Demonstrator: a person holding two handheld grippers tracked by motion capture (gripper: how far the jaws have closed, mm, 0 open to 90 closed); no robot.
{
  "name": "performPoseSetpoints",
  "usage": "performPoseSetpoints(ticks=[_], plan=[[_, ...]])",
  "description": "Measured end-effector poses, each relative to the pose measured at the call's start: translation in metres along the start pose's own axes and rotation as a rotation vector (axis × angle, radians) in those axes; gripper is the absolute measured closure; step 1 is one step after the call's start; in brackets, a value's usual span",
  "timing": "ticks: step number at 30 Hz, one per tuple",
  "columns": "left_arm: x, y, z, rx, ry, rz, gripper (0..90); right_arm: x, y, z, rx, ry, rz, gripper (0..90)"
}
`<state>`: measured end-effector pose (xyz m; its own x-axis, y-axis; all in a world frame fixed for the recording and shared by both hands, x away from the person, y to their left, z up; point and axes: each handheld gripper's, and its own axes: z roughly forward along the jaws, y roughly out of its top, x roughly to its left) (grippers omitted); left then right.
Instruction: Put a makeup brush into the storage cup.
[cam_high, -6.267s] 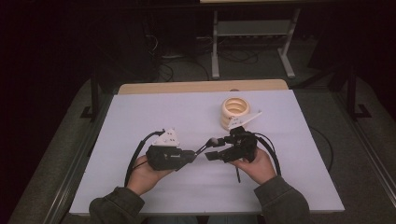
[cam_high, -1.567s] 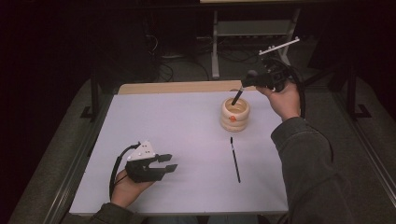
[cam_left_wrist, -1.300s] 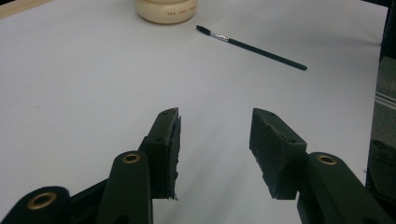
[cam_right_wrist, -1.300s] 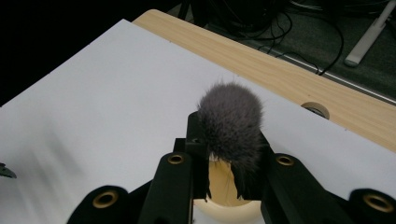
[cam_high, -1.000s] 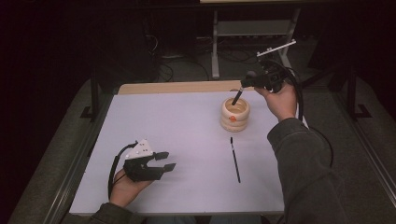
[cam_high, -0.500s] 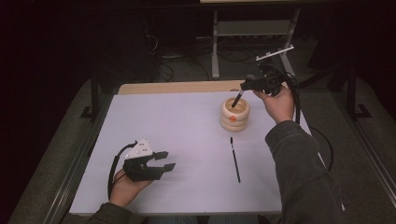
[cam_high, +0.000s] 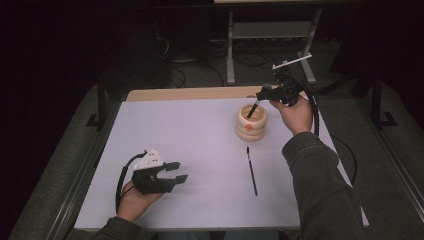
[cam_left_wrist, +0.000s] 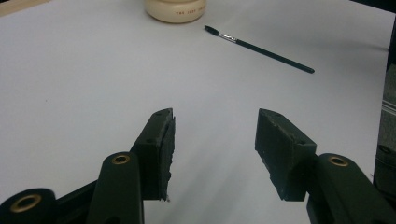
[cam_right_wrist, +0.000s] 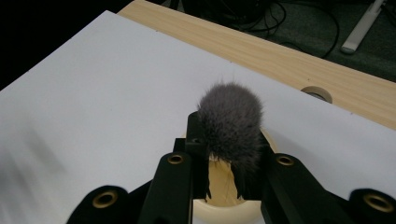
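Right claw (cam_high: 256, 103) clamped on fluffy brush (cam_right_wrist: 229, 122), held over cup (cam_high: 251, 122) at bench (cam_high: 190, 130) rear. Brush judged light, soft-tipped; best gripped by handle. Left claw (cam_left_wrist: 212, 149) wide open, empty. Thin brush (cam_high: 251, 170) lying flat nearby.

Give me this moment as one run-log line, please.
right gripper: shut on fluffy brush, above holder | left gripper: open, idle | thin brush: on table

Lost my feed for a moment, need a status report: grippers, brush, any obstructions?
Left gripper open, idle on white table. Right gripper shut on fluffy grey makeup brush, handle entering cream ridged wooden holder. Thin black brush lies loose nearby, not obstructing.
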<state>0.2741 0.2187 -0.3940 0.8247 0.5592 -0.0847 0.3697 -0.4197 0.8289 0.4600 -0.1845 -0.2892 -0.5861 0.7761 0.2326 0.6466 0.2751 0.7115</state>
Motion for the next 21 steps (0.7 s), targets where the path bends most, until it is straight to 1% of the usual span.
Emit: performPoseSetpoints(ticks=[2,4,7,10,13,14,16,17,21], plan=[[0.001,0.000,0.000,0.008,0.000,0.007,46.9,-0.001,-0.001,0.002,0.001,0.000,0.005,77.1],[0.001,0.000,0.001,0.010,0.001,0.004,46.8,-0.002,-0.003,0.004,0.006,-0.001,0.004,77.0],[0.002,-0.001,0.000,0.016,0.004,0.009,46.7,-0.003,-0.005,0.005,-0.001,0.006,0.011,77.0],[0.003,-0.001,0.000,0.015,0.005,0.001,46.5,-0.004,-0.008,0.007,-0.004,0.003,0.012,77.0],[0.004,-0.002,0.000,0.014,0.002,0.003,46.5,-0.005,-0.011,0.009,-0.009,0.004,0.029,77.0],[0.005,-0.002,0.000,0.011,0.001,0.003,46.5,-0.007,-0.014,0.012,-0.003,0.007,0.035,77.0],[0.006,-0.002,-0.001,0.015,0.002,0.004,46.5,-0.008,-0.015,0.014,0.000,0.000,0.029,77.0],[0.006,-0.003,-0.001,0.012,0.001,-0.001,46.5,-0.008,-0.015,0.015,-0.007,0.002,0.034,76.9],[0.007,-0.003,-0.002,0.015,0.005,-0.001,46.3,-0.008,-0.016,0.019,-0.004,-0.002,0.033,76.9]])
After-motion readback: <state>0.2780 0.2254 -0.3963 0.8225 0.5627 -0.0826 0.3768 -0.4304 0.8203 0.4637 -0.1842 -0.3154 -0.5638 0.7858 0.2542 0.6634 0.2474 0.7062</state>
